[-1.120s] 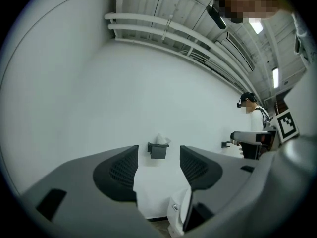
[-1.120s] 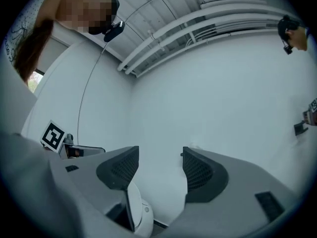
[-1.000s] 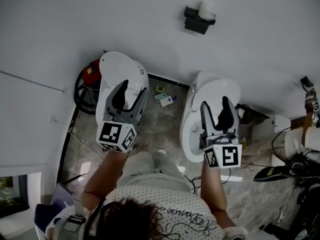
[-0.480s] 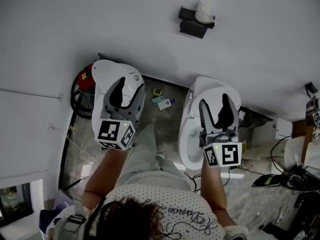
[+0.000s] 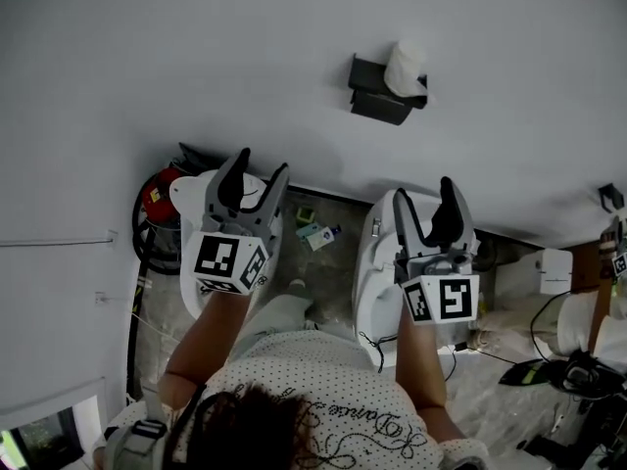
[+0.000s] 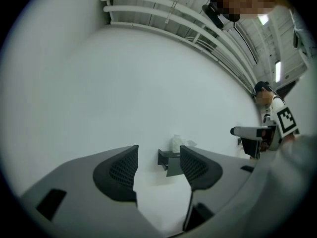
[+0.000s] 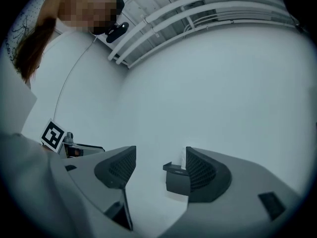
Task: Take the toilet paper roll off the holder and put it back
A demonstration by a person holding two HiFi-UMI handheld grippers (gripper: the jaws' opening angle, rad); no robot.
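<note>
Both tongs were found open and empty. My left tongs stood with its jaws apart and nothing between them. My right tongs was the same, its jaws having just been opening wider, with no object in the gap. I held the two side by side, apart from each other, roughly level and pointed at the white wall.

The toilet paper roll was on the dark holder fixed to that wall. In the head view it sat at the holder's upper right. Each gripper view showed the holder ahead, framed between the jaws and well apart from their tips. Neither tongs touched roll or holder.

Assessment: the step in hand was the approach, and removal had not yet begun. My right tongs appeared the better lined up with the roll.

The next move calls for bringing one tongs up to the roll with its jaws wide enough to span it. The grip should be light, since soft paper would likely crush, and the roll then has to be drawn clear. How the holder retains the roll I could not tell from these views, so the direction of withdrawal needs checking at close range
</note>
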